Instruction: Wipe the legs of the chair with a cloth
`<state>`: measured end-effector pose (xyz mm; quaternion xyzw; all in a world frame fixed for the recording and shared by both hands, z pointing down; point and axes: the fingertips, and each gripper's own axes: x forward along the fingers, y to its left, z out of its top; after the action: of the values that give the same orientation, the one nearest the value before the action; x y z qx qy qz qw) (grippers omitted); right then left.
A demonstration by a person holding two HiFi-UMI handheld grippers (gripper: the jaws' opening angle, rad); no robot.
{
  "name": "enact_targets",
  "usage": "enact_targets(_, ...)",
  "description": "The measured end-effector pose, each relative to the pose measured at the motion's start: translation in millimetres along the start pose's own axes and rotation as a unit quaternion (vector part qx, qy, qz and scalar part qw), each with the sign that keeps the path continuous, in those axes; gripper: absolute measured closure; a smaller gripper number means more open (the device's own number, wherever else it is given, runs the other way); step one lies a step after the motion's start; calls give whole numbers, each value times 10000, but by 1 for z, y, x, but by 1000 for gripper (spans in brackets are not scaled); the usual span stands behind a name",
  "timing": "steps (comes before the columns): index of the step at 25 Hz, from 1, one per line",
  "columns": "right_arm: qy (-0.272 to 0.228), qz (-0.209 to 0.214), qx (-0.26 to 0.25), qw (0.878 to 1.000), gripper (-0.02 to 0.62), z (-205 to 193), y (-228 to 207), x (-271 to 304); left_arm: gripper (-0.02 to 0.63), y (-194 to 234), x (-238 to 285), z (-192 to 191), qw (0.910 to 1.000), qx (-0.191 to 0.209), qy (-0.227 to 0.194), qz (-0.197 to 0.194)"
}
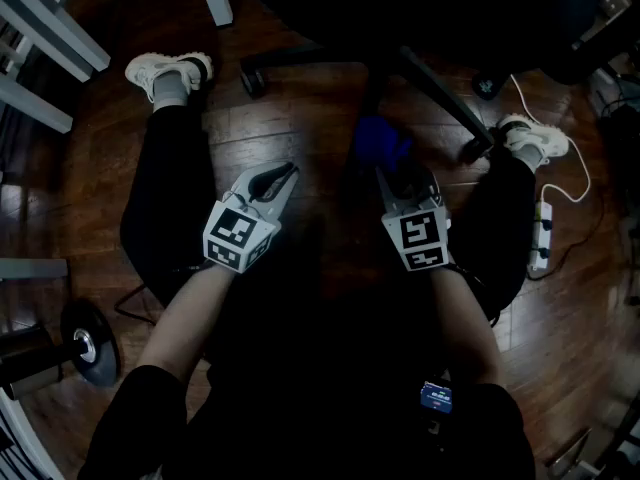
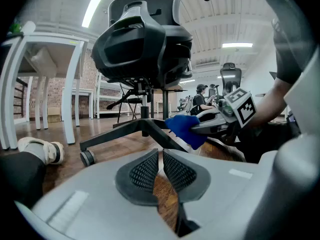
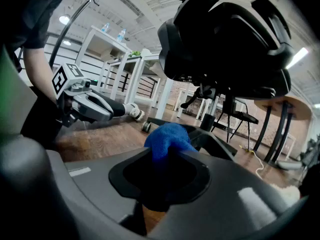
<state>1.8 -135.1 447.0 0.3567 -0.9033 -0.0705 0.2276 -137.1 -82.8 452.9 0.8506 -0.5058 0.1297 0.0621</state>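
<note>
A black office chair stands over the wooden floor, its star base (image 1: 372, 66) (image 2: 142, 129) (image 3: 210, 136) spreading legs with castors. My right gripper (image 1: 392, 176) (image 3: 167, 156) is shut on a blue cloth (image 1: 380, 140) (image 2: 184, 128) (image 3: 167, 138) and holds it against a chair leg near the central column. My left gripper (image 1: 283, 176) (image 2: 160, 156) is shut with nothing between its jaws; it hovers left of the right one, short of the chair base.
The person's legs and white shoes (image 1: 165, 71) (image 1: 535, 138) flank the chair base. A white power strip (image 1: 542, 233) with cable lies at right. White table legs (image 1: 50, 38) stand at upper left; a dumbbell (image 1: 80, 346) lies at lower left.
</note>
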Motion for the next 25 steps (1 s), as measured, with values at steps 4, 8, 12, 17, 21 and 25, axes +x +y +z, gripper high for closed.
enact_targets(4, 26, 228, -929, 9954, 509, 30, -21, 35, 575, -6, -7, -4, 9989, -369, -74, 281)
enact_targets(8, 42, 201, -1241, 9921, 509, 41, -45, 56, 575, -18, -10, -3, 9993, -266, -31, 267)
enact_targets(12, 40, 53, -1275, 9918, 509, 47, -73, 82, 575, -28, -9, -5, 9998, 39, 166, 81)
enact_targets(17, 103, 372, -883, 9953, 509, 54, -81, 112, 575, -27, -3, -16, 9987, 157, 454, 176)
enact_targets(21, 373, 618, -1050, 9918, 509, 33, -66, 125, 575, -35, 1, -20, 9982, 270, 519, 95)
enact_targets(25, 330, 677, -819, 9938, 511, 28, -61, 119, 575, -36, 3, -29, 9977, 190, 654, 51)
